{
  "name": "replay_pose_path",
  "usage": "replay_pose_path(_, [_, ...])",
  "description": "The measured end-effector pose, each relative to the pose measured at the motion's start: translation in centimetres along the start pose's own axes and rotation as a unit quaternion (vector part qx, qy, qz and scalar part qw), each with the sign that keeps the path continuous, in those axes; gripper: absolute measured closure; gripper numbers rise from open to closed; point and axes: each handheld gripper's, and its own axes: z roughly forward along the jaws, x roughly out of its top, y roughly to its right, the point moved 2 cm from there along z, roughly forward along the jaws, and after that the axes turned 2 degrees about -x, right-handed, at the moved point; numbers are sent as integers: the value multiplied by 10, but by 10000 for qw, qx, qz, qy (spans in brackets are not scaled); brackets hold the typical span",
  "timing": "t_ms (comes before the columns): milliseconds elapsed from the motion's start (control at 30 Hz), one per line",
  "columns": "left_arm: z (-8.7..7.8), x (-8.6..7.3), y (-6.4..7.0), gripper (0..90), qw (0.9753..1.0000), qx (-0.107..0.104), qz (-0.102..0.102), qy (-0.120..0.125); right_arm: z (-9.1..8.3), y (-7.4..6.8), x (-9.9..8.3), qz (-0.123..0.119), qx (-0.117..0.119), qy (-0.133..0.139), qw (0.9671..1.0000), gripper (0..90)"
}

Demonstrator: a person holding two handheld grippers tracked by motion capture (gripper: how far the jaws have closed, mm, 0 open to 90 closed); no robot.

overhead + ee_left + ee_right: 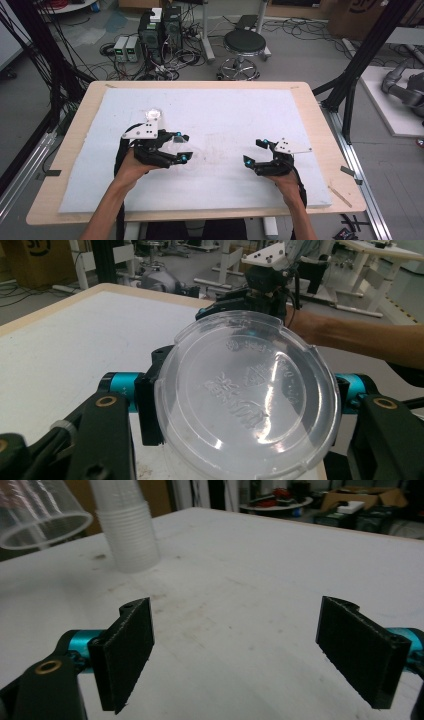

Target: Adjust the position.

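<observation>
A white foam sheet covers the wooden desk (310,107), with cables and a black stool on the floor behind. The left tool (181,148) grips a clear plastic cup (247,400), lifted and tipped sideways, likely just pulled from the upside-down stack of clear cups (129,530) nearby. The right tool (254,152) waits wide open and empty, well apart, nothing between.

Left gripper (181,146) holds a clear cup (184,148) above the white pad (240,107). Right gripper (252,151) hovers well apart, jaws spread. Cup stack (153,114) stands behind the left gripper.
</observation>
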Motion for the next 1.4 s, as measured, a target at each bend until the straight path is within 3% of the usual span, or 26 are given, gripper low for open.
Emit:
replay_pose_path(267, [1, 2, 3, 399, 9997, -170, 7, 189, 6, -14, 29, -136, 901, -34, 9958, 153])
replay_pose_path(367, [2, 2, 5, 398, 9996, -218, 5, 185, 9, -24, 42, -327, 1305, -107, 9909, 153])
replay_pose_path(400, [2, 2, 5, 399, 9995, -231, -3, 202, 11, -29, 48, -438, 1523, -130, 9873, 152])
replay_pose_path(433, [2, 2, 5, 399, 9995, -242, 1, 216, 11, -29, 48, -438, 1523, -130, 9873, 152])
replay_pose_path(700, [8, 0, 8, 399, 9986, -384, -72, 356, 19, -46, 68, -676, 1986, -120, 9777, 153])
replay_pose_path(867, [11, -1, 7, 399, 9971, -435, -189, 590, 28, -54, 71, -721, 2346, -180, 9692, 153])
replay_pose_path(1067, [16, -2, 7, 400, 9965, -503, -210, 636, 41, -65, 73, -737, 2656, -125, 9612, 152])
replay_pose_path(1233, [22, -1, 9, 401, 9961, -574, -186, 637, 55, -75, 73, -755, 2825, -157, 9561, 153])
replay_pose_path(1400, [26, 1, 10, 401, 9957, -655, -184, 635, 61, -80, 73, -773, 2882, -161, 9543, 153])
